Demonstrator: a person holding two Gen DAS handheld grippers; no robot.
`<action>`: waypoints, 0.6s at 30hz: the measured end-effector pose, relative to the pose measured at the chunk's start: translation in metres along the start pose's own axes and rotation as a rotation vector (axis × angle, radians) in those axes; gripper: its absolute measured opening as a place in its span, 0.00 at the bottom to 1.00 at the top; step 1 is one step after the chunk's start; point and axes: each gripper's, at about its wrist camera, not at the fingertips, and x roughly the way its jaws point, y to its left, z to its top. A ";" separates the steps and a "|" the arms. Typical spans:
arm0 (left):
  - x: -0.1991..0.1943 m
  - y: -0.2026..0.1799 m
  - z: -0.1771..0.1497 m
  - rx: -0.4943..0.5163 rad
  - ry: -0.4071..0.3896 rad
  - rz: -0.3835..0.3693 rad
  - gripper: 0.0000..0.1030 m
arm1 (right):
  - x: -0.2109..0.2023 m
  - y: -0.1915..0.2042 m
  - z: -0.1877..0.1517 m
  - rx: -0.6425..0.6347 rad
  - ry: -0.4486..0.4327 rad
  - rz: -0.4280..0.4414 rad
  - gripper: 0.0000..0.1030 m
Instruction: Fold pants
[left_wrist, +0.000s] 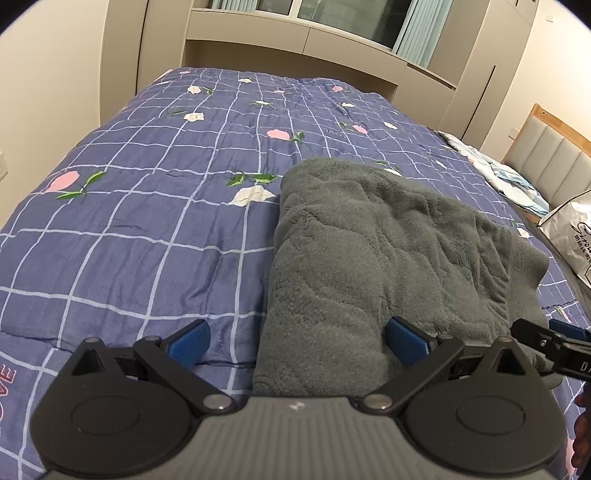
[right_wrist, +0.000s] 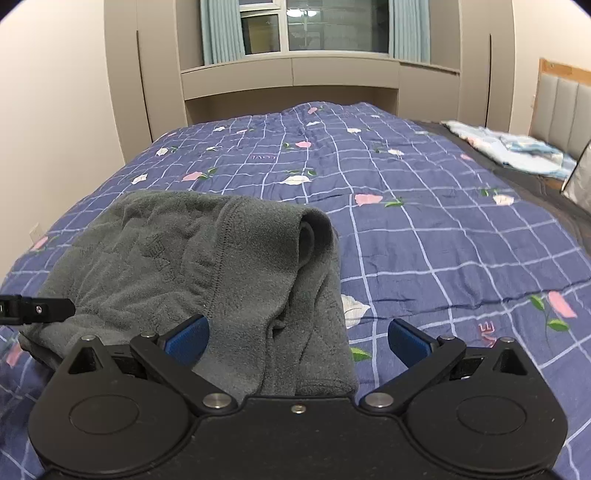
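Grey fleece pants (left_wrist: 388, 258) lie folded in a thick bundle on the blue checked quilt (left_wrist: 147, 203). In the right wrist view the pants (right_wrist: 207, 266) show a waistband fold rolled over at the top. My left gripper (left_wrist: 295, 345) is open, its blue pads wide apart over the near left edge of the pants, holding nothing. My right gripper (right_wrist: 297, 341) is open over the near right edge of the pants, also empty. The right gripper's tip shows at the right edge of the left wrist view (left_wrist: 554, 343); the left gripper's tip shows at the left edge of the right wrist view (right_wrist: 37, 308).
The quilt (right_wrist: 424, 221) covers a wide bed. Folded pale blue cloth (right_wrist: 517, 151) lies at the far right near the padded headboard (right_wrist: 565, 110). A silver printed bag (left_wrist: 570, 236) stands at the right edge. Cabinets and a window stand behind the bed.
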 end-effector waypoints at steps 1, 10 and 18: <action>-0.001 -0.001 0.001 0.004 0.000 0.002 1.00 | 0.000 -0.003 0.001 0.022 0.010 0.011 1.00; -0.001 -0.003 0.006 0.018 0.001 0.001 1.00 | -0.004 -0.019 0.015 0.099 0.027 0.090 1.00; -0.001 0.000 0.006 0.009 0.002 -0.011 1.00 | -0.001 -0.024 0.006 0.127 0.043 0.114 1.00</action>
